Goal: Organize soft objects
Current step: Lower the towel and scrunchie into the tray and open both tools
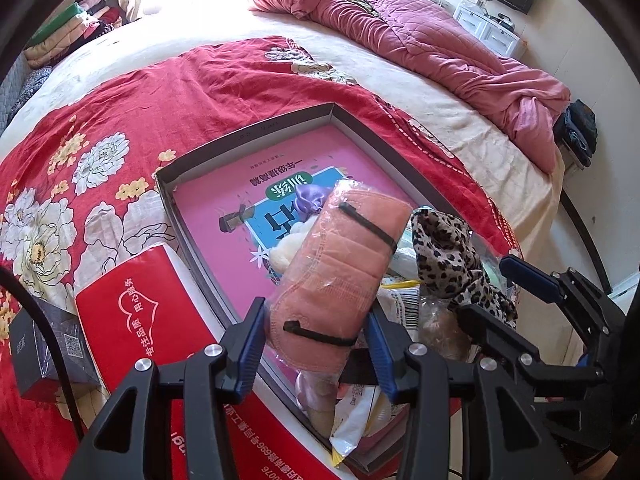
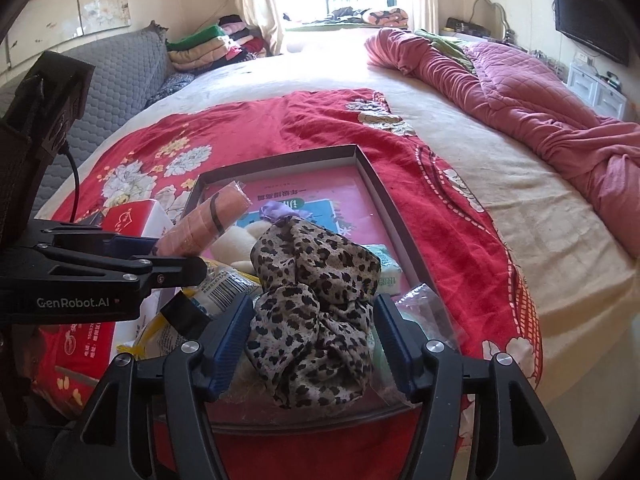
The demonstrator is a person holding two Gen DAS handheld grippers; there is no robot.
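Fingers of the left gripper [image 1: 316, 344] pinch the wrapped pink mask [image 1: 340, 276], its long axis toward one o'clock over the box [image 1: 280, 124], while the right gripper [image 2: 316, 344] stands spread around the leopard scrunchie [image 2: 312, 300].

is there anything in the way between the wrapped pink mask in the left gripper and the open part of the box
Nothing visible blocks it. The left gripper holds the wrapped pink mask above the box, whose far half shows only the pink book.
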